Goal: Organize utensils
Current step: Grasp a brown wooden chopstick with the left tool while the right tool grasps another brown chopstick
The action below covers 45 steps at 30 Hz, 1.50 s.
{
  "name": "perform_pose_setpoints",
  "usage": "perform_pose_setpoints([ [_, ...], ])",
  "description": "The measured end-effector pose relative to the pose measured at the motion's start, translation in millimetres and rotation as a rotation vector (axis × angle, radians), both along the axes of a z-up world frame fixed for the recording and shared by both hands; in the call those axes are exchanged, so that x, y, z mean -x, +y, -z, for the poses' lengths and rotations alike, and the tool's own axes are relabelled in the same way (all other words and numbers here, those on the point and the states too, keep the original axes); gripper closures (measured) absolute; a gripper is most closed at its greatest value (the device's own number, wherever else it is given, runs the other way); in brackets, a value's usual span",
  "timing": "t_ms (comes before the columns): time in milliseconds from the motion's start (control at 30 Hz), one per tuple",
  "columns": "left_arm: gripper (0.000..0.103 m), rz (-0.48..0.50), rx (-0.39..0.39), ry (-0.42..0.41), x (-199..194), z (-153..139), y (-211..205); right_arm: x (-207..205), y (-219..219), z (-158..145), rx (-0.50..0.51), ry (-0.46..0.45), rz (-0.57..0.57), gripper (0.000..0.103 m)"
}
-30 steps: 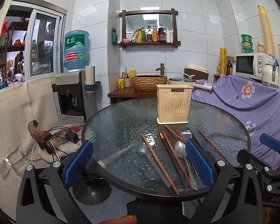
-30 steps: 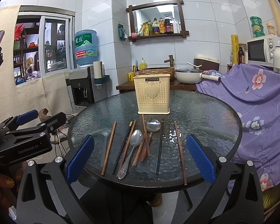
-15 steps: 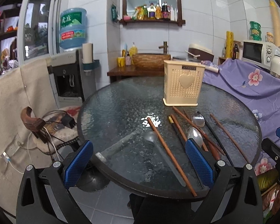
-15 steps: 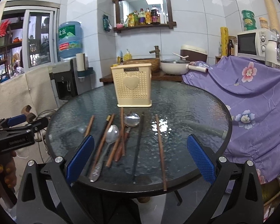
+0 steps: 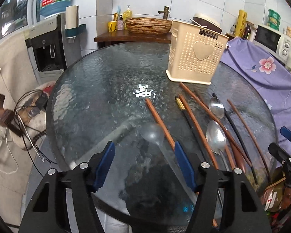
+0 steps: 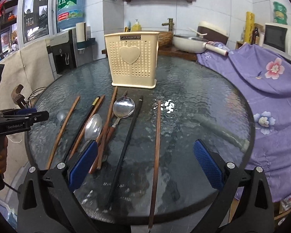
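Note:
A cream perforated utensil holder (image 5: 196,56) (image 6: 132,60) with a heart stands on the round glass table (image 5: 99,89) (image 6: 203,93). In front of it lie several brown and black chopsticks and three spoons. My left gripper (image 5: 143,163) is open, low over a clear plastic spoon (image 5: 153,134) and beside the leftmost brown chopstick (image 5: 159,122). My right gripper (image 6: 145,161) is open, straddling a black chopstick (image 6: 129,136) and a brown chopstick (image 6: 157,145). Two metal spoons (image 6: 124,106) (image 6: 93,128) lie among the chopsticks.
A purple floral cloth (image 6: 265,81) covers furniture right of the table. A water dispenser (image 5: 50,44) stands at the back left. A wooden counter with a basket sink (image 5: 147,25) and a white pot (image 6: 188,41) is behind the table.
Both grippers have moved forward and down toward the table. The left gripper's jaws have narrowed somewhat around the clear spoon. The utensils have not moved.

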<state>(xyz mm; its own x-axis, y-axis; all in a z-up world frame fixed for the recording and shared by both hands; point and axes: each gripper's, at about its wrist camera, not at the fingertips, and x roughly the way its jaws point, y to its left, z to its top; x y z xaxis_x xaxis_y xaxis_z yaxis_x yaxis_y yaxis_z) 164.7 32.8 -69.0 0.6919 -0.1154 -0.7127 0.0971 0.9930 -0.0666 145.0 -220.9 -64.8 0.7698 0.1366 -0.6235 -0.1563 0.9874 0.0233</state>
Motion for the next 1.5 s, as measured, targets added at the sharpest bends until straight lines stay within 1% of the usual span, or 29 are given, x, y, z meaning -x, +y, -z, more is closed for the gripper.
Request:
perform_pose_setpoints([
  [67, 0.044, 0.009, -0.008, 0.011, -9.4, -1.0, -0.4, -16.9, -1.5, 2.8, -0.005, 0.042, -0.003, 0.014],
  [133, 0.046, 0.024, -0.004, 0.027, -21.1, -0.8, -1.2, -33.2, -4.9, 5.8, -0.032, 0.081, -0.007, 0.024],
  [200, 0.049, 0.029, -0.004, 0.043, -30.8, 0.3, -2.4, -50.4, -9.6, 9.0, -0.05, 0.111, -0.008, 0.03],
  [267, 0.049, 0.033, -0.012, 0.052, -39.4, 1.1, -4.8, -62.1, -8.8, 12.1, -0.041, 0.13, -0.011, 0.035],
  [333, 0.051, 0.036, -0.022, 0.073, -49.8, 5.0, -6.7, -78.0, -10.0, 16.4, -0.032, 0.159, -0.009, 0.043],
  [367, 0.052, 0.038, -0.019, 0.082, -52.6, 7.0, -7.8, -85.4, -11.1, 18.7, -0.034, 0.176, -0.009, 0.045],
  [433, 0.053, 0.042, -0.01, 0.108, -60.6, 10.2, -8.6, -102.8, -14.3, 25.8, -0.061, 0.225, -0.01, 0.055],
  [500, 0.056, 0.046, -0.007, 0.126, -67.0, 12.0, -8.8, -114.1, -13.0, 30.6, -0.071, 0.255, -0.017, 0.056],
  [633, 0.059, 0.041, -0.008, 0.158, -79.9, 15.9, -9.1, -132.9, -8.4, 37.0, -0.021, 0.287, -0.015, 0.062],
  [733, 0.06, 0.04, 0.024, 0.188, -88.6, 18.2, -8.1, -140.2, -7.8, 37.7, -0.01, 0.295, -0.013, 0.065],
  [800, 0.062, 0.036, 0.032, 0.199, -92.5, 19.0, -9.3, -142.2, -7.1, 37.8, -0.002, 0.305, -0.016, 0.067],
  [900, 0.067, 0.041, -0.005, 0.198, -96.2, 19.2, -16.2, -142.1, -5.5, 38.9, 0.014, 0.313, -0.021, 0.071],
  [967, 0.074, 0.048, -0.037, 0.193, -98.2, 20.1, -22.0, -142.9, -4.9, 38.9, 0.015, 0.323, -0.029, 0.074],
  [1033, 0.078, 0.056, -0.055, 0.192, -100.4, 20.3, -26.8, -145.4, -3.9, 38.6, 0.017, 0.333, -0.036, 0.079],
  [1100, 0.083, 0.056, -0.067, 0.193, -103.3, 20.8, -29.3, -147.4, -3.3, 38.5, 0.019, 0.339, -0.04, 0.081],
  [1167, 0.09, 0.062, -0.061, 0.201, -106.1, 20.2, -31.6, -150.5, -3.2, 38.0, 0.017, 0.351, -0.043, 0.084],
  [1267, 0.091, 0.084, -0.048, 0.212, -111.6, 19.5, -37.5, -154.2, -2.4, 37.7, 0.012, 0.36, -0.054, 0.087],
  [1400, 0.093, 0.095, -0.054, 0.213, -115.1, 19.8, -43.9, -159.3, -1.0, 37.2, 0.019, 0.367, -0.064, 0.093],
  [1500, 0.094, 0.104, -0.049, 0.217, -117.5, 20.1, -46.7, -163.1, -0.9, 36.5, 0.014, 0.378, -0.075, 0.094],
])
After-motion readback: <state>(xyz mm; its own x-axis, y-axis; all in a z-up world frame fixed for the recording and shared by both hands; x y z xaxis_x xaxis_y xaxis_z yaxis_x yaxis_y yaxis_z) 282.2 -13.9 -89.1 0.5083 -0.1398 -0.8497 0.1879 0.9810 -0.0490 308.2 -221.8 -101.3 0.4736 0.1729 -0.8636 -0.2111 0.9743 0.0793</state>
